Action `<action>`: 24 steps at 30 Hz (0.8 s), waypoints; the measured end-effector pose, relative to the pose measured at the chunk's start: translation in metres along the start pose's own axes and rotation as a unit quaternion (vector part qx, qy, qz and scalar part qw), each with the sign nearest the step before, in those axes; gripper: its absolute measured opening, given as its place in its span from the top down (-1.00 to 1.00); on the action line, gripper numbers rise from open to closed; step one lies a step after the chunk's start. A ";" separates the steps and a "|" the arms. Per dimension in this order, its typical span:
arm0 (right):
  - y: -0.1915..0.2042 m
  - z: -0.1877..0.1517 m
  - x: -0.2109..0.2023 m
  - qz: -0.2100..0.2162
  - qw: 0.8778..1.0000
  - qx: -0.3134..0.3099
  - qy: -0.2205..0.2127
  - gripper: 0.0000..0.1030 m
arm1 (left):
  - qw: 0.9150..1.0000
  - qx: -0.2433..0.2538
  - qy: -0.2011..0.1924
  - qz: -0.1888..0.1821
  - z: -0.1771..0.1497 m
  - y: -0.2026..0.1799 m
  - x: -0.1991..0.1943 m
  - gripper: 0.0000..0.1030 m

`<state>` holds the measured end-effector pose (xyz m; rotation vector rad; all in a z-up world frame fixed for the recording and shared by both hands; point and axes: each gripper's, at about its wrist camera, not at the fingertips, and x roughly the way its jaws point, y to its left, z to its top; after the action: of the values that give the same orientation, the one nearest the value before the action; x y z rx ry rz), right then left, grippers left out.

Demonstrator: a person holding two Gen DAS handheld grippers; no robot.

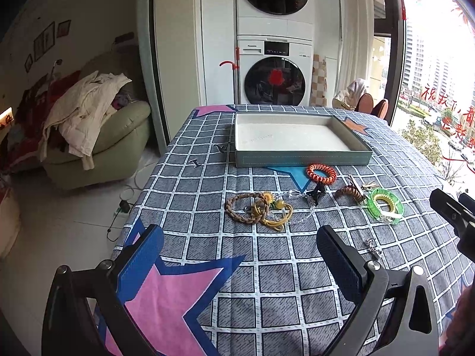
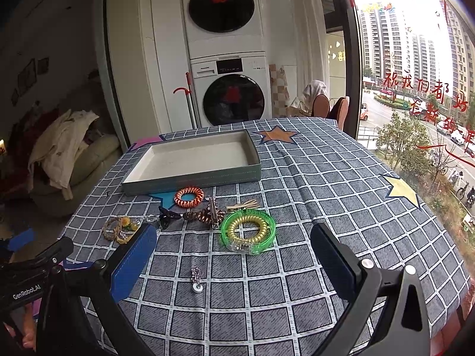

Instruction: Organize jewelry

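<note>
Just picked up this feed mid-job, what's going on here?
A person holds two grippers above a checked tablecloth. The left gripper and right gripper are both open and hold nothing. The tray has nothing in it. An orange coil tie, a green bangle, a braided band and other pieces lie loose before it.

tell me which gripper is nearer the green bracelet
Right. The right gripper opens just short of the green bracelet, almost in line with it; the left gripper sits farther off, to the bracelet's left.
</note>
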<state>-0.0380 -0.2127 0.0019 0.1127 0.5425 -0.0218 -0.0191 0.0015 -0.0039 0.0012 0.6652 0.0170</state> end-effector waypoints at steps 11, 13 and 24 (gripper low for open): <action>-0.004 0.000 0.003 0.001 1.000 0.004 0.003 -1.00 | 1.000 0.005 0.009 0.005 0.000 -0.001 0.003 -1.00; -0.005 0.000 0.003 0.001 1.000 0.005 0.003 -1.00 | 1.000 0.004 0.010 0.005 0.001 -0.001 0.004 -1.00; -0.006 0.000 0.004 0.002 1.000 0.005 0.003 -1.00 | 1.000 0.006 0.010 0.007 0.000 -0.001 0.006 -1.00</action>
<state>-0.0350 -0.2182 -0.0007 0.1236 0.5478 -0.0206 -0.0147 0.0006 -0.0072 0.0177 0.6859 0.0262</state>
